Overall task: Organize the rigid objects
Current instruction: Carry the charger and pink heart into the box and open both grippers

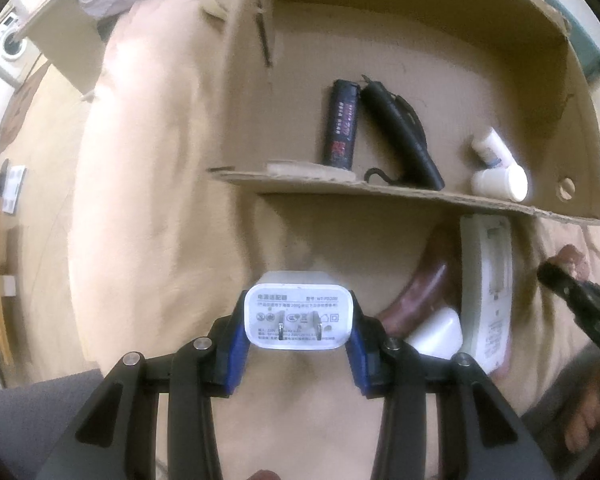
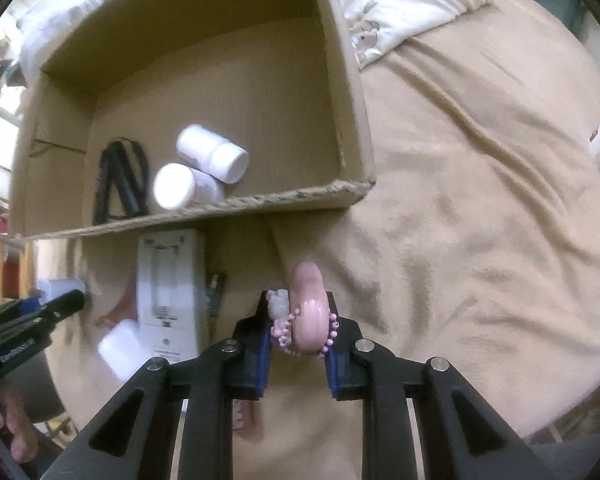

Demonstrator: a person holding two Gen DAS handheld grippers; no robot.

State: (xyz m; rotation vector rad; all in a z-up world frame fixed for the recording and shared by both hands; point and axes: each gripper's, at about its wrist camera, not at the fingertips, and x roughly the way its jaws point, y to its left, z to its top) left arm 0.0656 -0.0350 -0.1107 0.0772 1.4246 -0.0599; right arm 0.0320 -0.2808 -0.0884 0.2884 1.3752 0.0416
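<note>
- Left gripper (image 1: 298, 316), jaws part-open, clamps a white plug-in power adapter (image 1: 298, 310) by its sides, prongs facing the camera.
- Right gripper (image 2: 300, 320) pinches a pink glossy ring-shaped trinket with a bead string (image 2: 306, 316).
- Cardboard box (image 2: 356, 120) lies directly above both tools in frame, near wall between.
- Inside: two white bottles (image 2: 210, 156), black items.

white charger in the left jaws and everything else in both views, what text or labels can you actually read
white charger: "WT-PD20" is about all that reads on the top line; the Chinese heading, the smaller lines and the certification marks are too blurred.
black battery in the cardboard box: red and white print, unreadable.
white flat device: small print and a round mark, too small.
left gripper body: white lettering, blurred.
white bottles: nothing legible.
</note>
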